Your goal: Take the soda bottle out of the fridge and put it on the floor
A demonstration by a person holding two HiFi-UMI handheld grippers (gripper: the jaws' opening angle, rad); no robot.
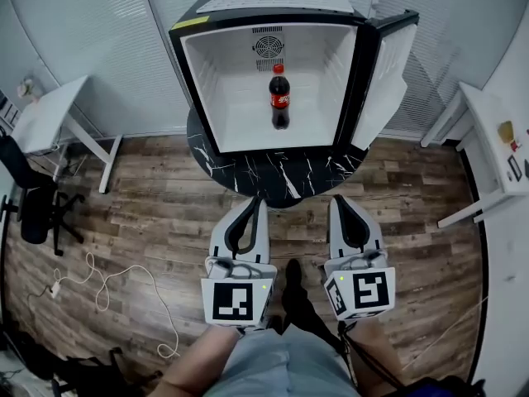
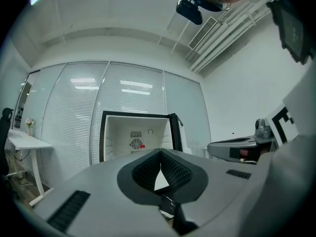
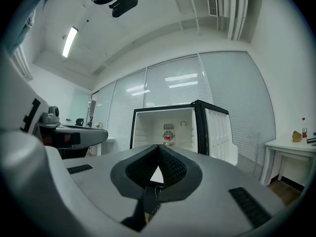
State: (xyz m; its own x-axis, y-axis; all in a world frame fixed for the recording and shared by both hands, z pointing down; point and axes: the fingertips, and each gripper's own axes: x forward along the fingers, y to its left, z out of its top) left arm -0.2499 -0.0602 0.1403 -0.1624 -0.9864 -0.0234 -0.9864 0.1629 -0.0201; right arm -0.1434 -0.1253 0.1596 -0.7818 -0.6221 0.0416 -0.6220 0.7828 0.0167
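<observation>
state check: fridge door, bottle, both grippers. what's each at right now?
fridge door: open, swung out to the right.
soda bottle: upright inside the fridge, cap on, nothing touching it.
left gripper: jaws together, empty, short of the fridge.
right gripper: jaws together, empty, short of the fridge.

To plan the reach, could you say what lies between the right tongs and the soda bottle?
Head view: the black marble table, then the fridge's bare white floor.
</observation>
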